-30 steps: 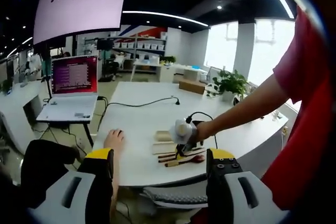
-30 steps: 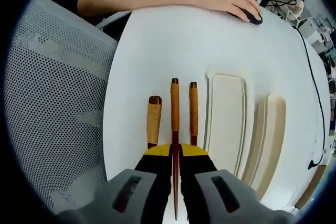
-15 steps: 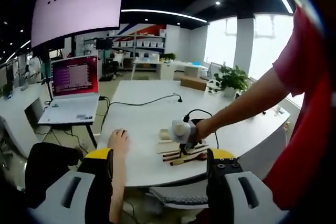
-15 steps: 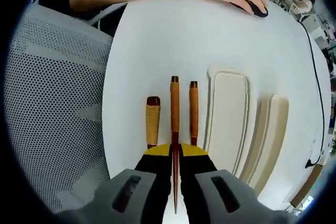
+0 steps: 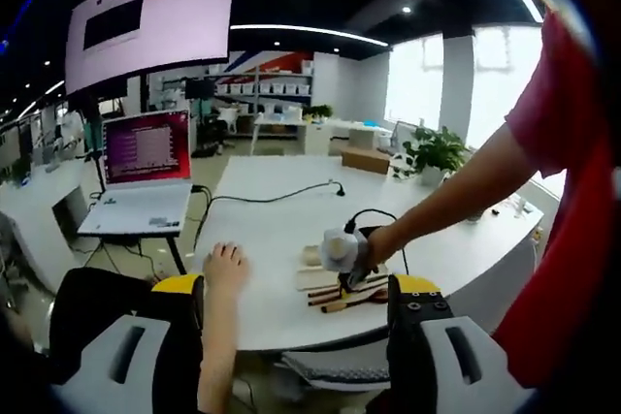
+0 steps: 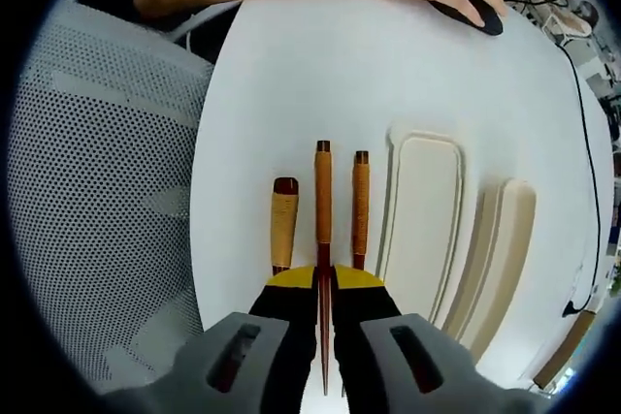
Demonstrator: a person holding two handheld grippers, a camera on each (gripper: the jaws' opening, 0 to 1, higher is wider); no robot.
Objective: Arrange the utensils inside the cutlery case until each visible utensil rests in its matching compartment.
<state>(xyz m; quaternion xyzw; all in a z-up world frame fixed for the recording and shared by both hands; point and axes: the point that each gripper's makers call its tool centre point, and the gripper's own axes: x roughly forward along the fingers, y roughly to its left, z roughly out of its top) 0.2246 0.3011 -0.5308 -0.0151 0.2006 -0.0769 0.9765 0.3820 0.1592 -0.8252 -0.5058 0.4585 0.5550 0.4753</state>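
The right hand-held gripper (image 6: 323, 283) is clamped narrow on the middle utensil (image 6: 322, 203), whose wrapped handle runs straight out from the jaws over the white surface (image 6: 291, 75). The other two utensils (image 6: 283, 225) lie parallel, one either side of it. The cutlery case (image 6: 420, 210) lies just beyond them. The left hand-held gripper (image 5: 301, 302) stands wide, well back from the case (image 5: 320, 276).

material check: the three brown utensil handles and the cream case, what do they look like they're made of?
The three brown utensil handles look like dark wood with lighter tan wrapping, matte; cord or bamboo is unclear. The right tool is shut on the middle one. The cream oblong cutlery case looks like smooth matte plastic, possibly wheat-fibre, with rounded moulded edges.
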